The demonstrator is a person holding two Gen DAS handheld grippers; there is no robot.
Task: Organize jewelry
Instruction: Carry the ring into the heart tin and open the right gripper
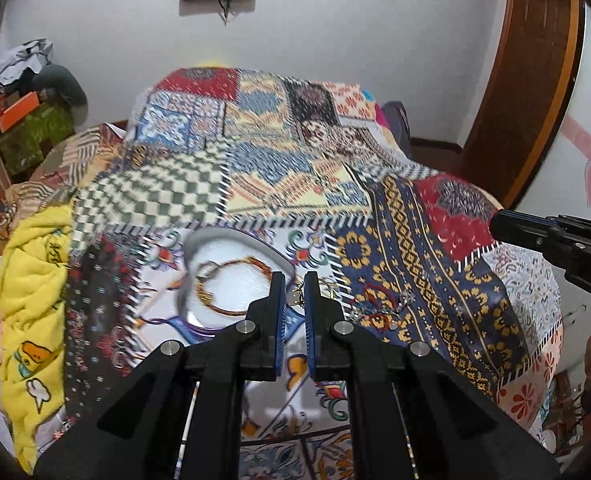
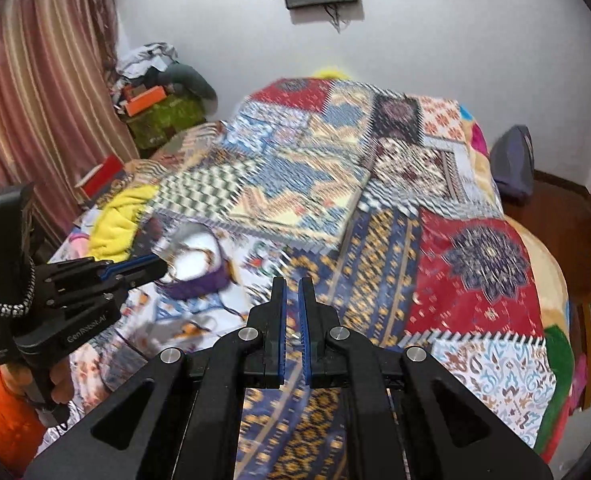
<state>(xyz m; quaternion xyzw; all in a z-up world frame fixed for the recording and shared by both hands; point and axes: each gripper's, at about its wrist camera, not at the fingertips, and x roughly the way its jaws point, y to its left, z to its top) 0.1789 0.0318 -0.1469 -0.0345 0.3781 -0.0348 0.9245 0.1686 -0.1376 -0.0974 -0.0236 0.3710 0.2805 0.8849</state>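
Bedroom with white wall, striped curtain on the left side, and a bed under a big patchwork quilt. Yellow cloth bunched on the quilt's left edge. My dish, white inside with a grey rim, sits on the quilt near the middle-left. One beaded bracelet with orange and gold beads lies inside it. More jewelry lies loose on the quilt just right of the dish: a red cord bracelet and some small chain bits beside it, too blurred to sort out. My left gripper hangs over the spot between dish and loose pieces, fingers narrow with a slim gap; a small gold piece shows in that gap, cannot tell if I'm pinching it or it's just behind. My right gripper is off to the right over the blue-and-gold patch, fingers nearly together, nothing between them.
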